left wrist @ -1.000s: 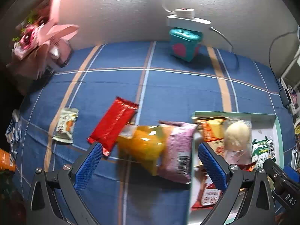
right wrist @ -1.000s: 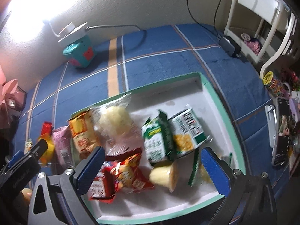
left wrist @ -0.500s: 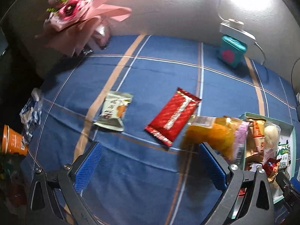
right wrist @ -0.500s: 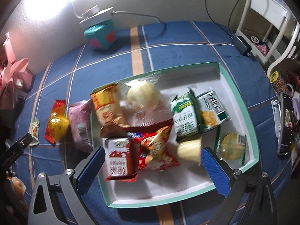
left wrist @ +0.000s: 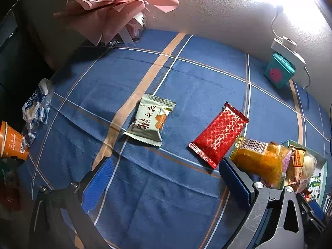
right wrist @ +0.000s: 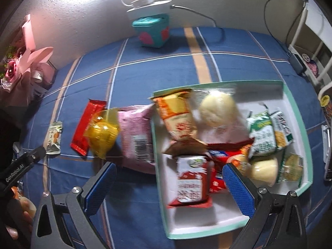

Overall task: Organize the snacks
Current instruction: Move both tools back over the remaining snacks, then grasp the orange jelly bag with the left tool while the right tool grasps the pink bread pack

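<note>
Four snack packets lie loose on the blue plaid tablecloth [left wrist: 186,87], outside the box. From the left wrist view, the pale green packet [left wrist: 149,123] sits at about twelve o'clock from the left gripper [left wrist: 164,183], whose blue-padded jaws stand wide apart with nothing between them. The red wrapper [left wrist: 219,137] lies at roughly one o'clock, well apart from the green packet, and its lower right side touches the orange-yellow packet [left wrist: 259,161] at two o'clock, just behind the right finger. The right wrist view is somewhat blurred. There the right gripper [right wrist: 169,183] hangs with its jaws also spread wide and empty, over the near left corner of the white box with the teal rim [right wrist: 298,114]. A red-and-white pouch [right wrist: 192,181] lies between the fingers inside the box. The box holds many snacks, among them an orange packet [right wrist: 176,114] at twelve o'clock, leaning over the left wall, a pale round bun in clear wrap [right wrist: 217,109] at one o'clock, and green-and-white packets [right wrist: 263,133] at two o'clock. The pink packet [right wrist: 137,139] lies outside, against the left wall of the box, at eleven o'clock. A teal tin [right wrist: 152,31] stands far back by the wall, with a pink flower bouquet [left wrist: 116,2] at the far left.
</note>
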`<state>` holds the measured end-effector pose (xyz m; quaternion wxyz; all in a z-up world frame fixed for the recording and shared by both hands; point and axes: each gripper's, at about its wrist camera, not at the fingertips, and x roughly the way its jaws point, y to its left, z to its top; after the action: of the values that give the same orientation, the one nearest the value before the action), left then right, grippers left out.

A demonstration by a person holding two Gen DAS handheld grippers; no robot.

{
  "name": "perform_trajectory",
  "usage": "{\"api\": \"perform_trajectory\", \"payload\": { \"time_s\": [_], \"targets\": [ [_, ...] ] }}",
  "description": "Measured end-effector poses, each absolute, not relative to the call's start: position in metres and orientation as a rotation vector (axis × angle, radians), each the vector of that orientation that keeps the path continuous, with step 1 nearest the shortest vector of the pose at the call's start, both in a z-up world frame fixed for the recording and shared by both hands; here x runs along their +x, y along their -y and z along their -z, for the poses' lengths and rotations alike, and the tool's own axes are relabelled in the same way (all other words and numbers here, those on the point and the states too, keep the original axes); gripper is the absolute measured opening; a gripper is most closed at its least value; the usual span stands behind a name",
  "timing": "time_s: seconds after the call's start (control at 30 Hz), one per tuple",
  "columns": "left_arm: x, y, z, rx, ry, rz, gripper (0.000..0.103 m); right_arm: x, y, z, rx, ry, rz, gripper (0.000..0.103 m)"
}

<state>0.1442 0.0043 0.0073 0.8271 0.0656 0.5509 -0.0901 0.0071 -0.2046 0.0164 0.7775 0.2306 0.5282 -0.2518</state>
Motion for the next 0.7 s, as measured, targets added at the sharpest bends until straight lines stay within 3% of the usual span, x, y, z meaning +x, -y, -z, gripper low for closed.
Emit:
{"api": "perform_trajectory", "payload": {
  "time_s": [0.7],
  "targets": [
    [0.161, 0.087, 0.009, 0.056, -1.202, 0.37, 0.101, 0.039, 0.237, -0.001, 0.476, -1.107, 0.61, 0.103]
  ]
}}
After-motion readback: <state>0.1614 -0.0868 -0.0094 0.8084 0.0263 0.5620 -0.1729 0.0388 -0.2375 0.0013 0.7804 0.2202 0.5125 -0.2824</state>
